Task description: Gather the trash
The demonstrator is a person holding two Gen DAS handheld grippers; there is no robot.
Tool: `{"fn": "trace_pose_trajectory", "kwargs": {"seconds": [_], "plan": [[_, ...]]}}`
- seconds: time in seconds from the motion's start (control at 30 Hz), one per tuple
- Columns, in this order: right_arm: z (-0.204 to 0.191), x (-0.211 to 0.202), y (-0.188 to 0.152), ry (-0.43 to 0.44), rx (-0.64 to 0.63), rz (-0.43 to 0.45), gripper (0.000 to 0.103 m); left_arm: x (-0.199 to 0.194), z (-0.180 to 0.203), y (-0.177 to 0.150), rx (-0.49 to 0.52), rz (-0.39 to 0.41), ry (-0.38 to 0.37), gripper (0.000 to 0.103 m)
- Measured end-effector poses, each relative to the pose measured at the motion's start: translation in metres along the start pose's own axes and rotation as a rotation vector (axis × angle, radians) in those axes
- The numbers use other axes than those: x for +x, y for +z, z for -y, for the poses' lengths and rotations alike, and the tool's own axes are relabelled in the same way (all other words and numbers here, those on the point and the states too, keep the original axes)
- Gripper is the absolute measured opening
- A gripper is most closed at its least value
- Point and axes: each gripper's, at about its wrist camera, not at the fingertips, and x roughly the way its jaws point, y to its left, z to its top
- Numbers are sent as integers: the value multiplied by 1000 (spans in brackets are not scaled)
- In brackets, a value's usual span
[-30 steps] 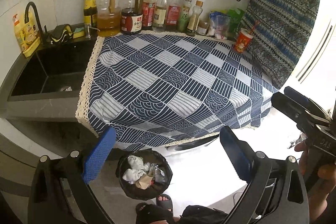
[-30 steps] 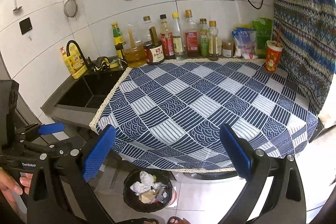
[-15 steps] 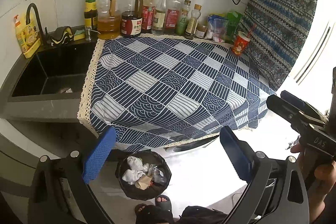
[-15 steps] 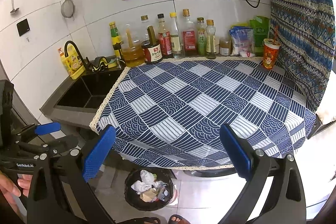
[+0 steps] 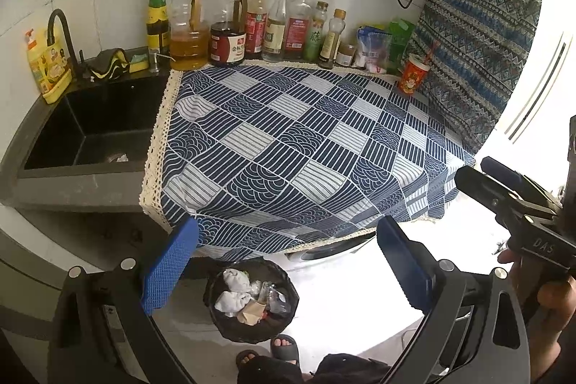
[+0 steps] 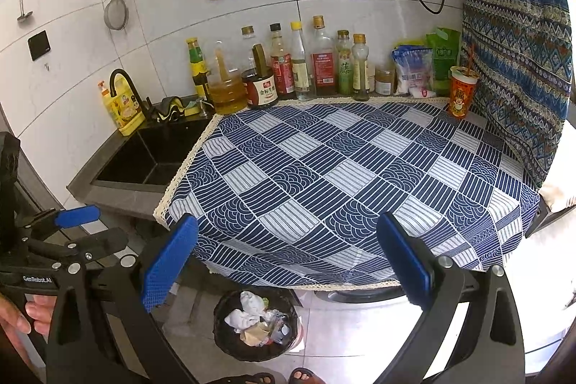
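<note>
A black trash bin [image 5: 252, 301] [image 6: 255, 322] stands on the floor below the counter's front edge, holding crumpled white tissue and wrappers. My left gripper [image 5: 286, 261] hovers open above it with nothing between its blue pads. My right gripper [image 6: 286, 258] is open and empty too, over the cloth's front edge. Each shows in the other's view: right gripper [image 5: 477, 171], left gripper [image 6: 95, 229]. A red paper cup [image 5: 414, 74] [image 6: 462, 92] with a straw stands at the counter's back right corner. A small pale scrap [image 5: 118, 157] lies in the sink.
A blue patterned cloth [image 5: 295, 146] covers the counter. Several sauce bottles [image 6: 288, 67] and snack bags [image 6: 424, 67] line the back wall. The black sink [image 6: 154, 157] sits at left with a yellow soap bottle [image 5: 46, 67]. A person's sandalled feet [image 5: 273, 351] stand near the bin.
Both grippers have drifted slightly back from the counter, so a little more of the wall shows. Both stay open and empty. Nothing on the counter moved.
</note>
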Motion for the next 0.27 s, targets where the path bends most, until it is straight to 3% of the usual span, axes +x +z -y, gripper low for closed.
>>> {"fn": "trace_pose_trajectory", "kwargs": {"seconds": [0.27], "plan": [[1,4,3,2,-6,-10,98,-1,0,3,14,1,-11,96]]}}
